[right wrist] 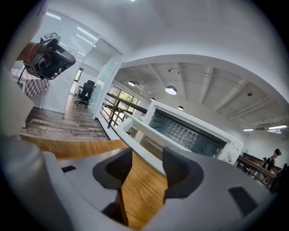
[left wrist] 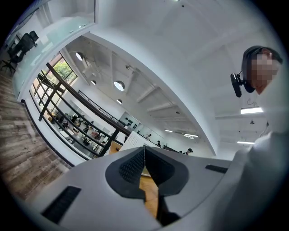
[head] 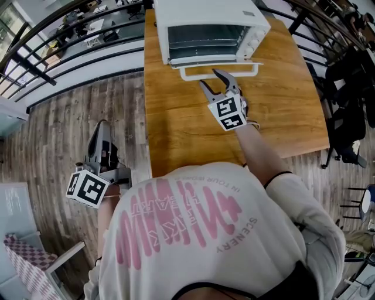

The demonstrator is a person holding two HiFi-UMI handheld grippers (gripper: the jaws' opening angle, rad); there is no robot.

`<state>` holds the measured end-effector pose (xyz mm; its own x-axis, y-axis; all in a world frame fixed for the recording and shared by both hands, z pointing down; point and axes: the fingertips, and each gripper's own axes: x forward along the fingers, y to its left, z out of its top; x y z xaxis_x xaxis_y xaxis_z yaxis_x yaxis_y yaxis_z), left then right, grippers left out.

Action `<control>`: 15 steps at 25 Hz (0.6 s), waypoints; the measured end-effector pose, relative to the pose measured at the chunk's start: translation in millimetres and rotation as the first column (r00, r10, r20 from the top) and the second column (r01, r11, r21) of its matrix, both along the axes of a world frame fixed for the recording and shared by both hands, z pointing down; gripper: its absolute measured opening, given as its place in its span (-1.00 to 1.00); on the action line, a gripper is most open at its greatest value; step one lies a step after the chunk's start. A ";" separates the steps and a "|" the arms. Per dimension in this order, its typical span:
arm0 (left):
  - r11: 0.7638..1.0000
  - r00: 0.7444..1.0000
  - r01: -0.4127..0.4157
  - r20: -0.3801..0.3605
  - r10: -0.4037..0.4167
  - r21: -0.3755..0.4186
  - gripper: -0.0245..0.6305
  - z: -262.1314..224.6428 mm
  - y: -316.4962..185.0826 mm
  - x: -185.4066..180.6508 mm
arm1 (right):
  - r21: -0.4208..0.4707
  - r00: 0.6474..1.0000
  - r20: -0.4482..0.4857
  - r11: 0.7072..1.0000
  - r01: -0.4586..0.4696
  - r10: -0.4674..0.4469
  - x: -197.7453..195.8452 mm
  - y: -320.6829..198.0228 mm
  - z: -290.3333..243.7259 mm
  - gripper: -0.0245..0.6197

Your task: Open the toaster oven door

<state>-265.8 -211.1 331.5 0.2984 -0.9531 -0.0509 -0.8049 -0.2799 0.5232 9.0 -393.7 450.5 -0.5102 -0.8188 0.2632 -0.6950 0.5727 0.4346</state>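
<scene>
oven (head: pixel 199 14): head view's top edge cuts off its back | handle (right wrist: pixel 137 140): runs behind your right gripper (right wrist: pixel 146 155) | table (head: pixel 176 129): your shirt (head: pixel 193 234) hides part of its near edge | knobs (head: pixel 253 44): too small to read

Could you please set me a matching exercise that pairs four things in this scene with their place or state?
Things:
1. toaster oven door
2. left gripper
3. right gripper
4. table

Place or state:
A. jaws shut, beside the table and not over it
B. folded down, open
C. jaws apart, over the table
D. wooden

Pairs: 1-B, 2-A, 3-C, 4-D
</scene>
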 end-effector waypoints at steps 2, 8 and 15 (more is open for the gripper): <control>1.000 1.000 0.001 0.000 -0.001 0.001 -0.86 -0.7 0.1 0.3 | -0.004 1.000 0.001 1.000 0.002 -0.002 0.3 1.0 2.7 -0.29; 1.000 1.000 -0.002 0.001 0.002 -0.005 -0.86 0.1 1.1 1.9 | -0.032 0.999 0.030 0.999 0.012 -0.011 -1.6 8.0 5.6 -0.29; 1.000 1.000 -0.002 0.002 0.002 -0.003 -0.86 -2.7 1.9 2.6 | -0.062 0.996 0.090 0.998 0.020 -0.015 -2.4 11.4 7.4 -0.25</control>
